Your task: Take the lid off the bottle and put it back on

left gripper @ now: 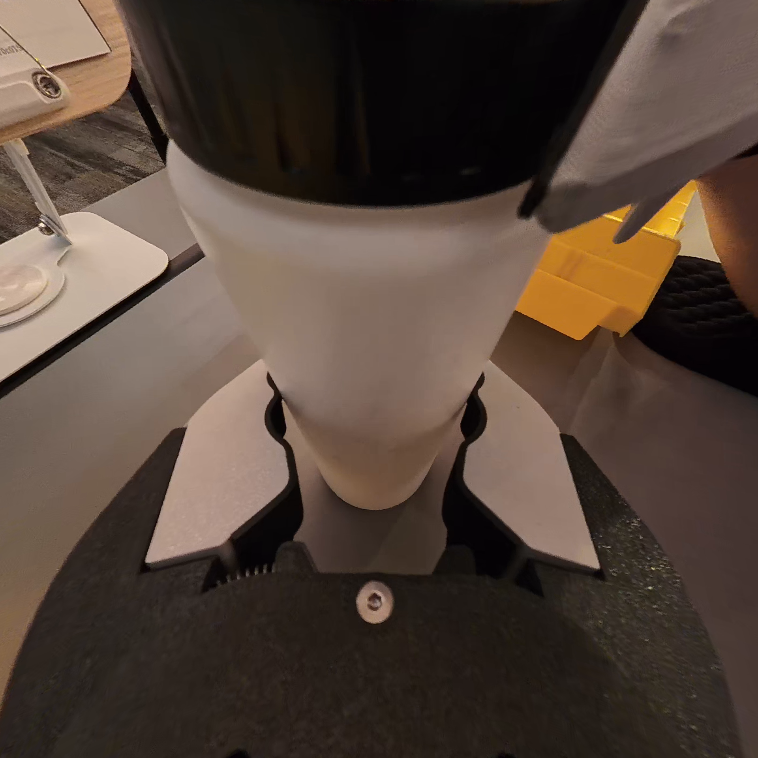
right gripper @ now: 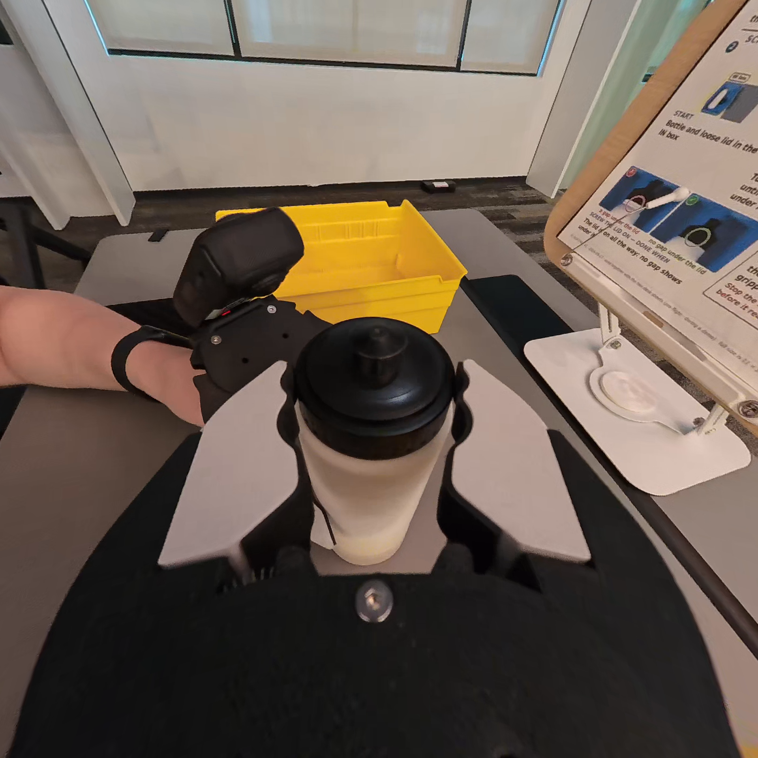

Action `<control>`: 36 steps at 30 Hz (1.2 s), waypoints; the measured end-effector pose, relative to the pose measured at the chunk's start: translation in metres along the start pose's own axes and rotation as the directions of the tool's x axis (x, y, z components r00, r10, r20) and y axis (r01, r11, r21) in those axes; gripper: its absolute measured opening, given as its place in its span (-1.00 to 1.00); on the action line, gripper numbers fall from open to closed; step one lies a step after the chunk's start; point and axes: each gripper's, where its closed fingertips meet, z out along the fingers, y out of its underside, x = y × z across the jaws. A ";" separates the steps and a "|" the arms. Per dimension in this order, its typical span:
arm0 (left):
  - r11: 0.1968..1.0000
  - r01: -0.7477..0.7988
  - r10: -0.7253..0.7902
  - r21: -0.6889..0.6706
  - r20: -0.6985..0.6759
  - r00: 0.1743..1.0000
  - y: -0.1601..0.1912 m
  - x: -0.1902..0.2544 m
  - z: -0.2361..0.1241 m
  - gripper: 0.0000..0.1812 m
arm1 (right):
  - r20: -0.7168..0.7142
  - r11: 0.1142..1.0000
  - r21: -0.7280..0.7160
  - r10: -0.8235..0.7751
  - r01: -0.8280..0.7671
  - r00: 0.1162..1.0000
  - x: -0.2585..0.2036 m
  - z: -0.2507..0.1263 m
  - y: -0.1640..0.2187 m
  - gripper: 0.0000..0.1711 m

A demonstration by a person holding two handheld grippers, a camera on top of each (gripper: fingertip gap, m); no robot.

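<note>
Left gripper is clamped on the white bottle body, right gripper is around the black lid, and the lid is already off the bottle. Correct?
Not quite: the lid is on the bottle, as the right wrist view shows. The left gripper holds the body; the right gripper is around the lid.

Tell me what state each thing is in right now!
bottle: upright, clamped low on its white body.
lid: on the bottle.
left hand-held gripper: shut on the bottle.
right hand-held gripper: fingers against the lid's sides.
yellow bin: looks empty, sitting behind the bottle.
</note>
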 end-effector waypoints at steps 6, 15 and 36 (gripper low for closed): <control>0.999 0.041 -0.038 -0.023 0.105 0.994 0.003 -0.009 -0.004 -0.05 | -0.256 0.995 0.027 0.101 -0.098 0.961 0.008 0.006 -0.001 -0.13; 1.000 0.023 -0.023 -0.007 0.050 0.998 0.001 -0.008 -0.002 -0.05 | -0.068 0.997 -0.012 0.073 -0.074 0.995 0.000 0.002 -0.003 -0.05; 0.998 0.063 -0.062 -0.011 0.091 0.994 0.002 -0.012 -0.005 -0.05 | -0.261 0.990 0.033 0.140 -0.136 0.955 0.005 0.004 -0.003 -0.19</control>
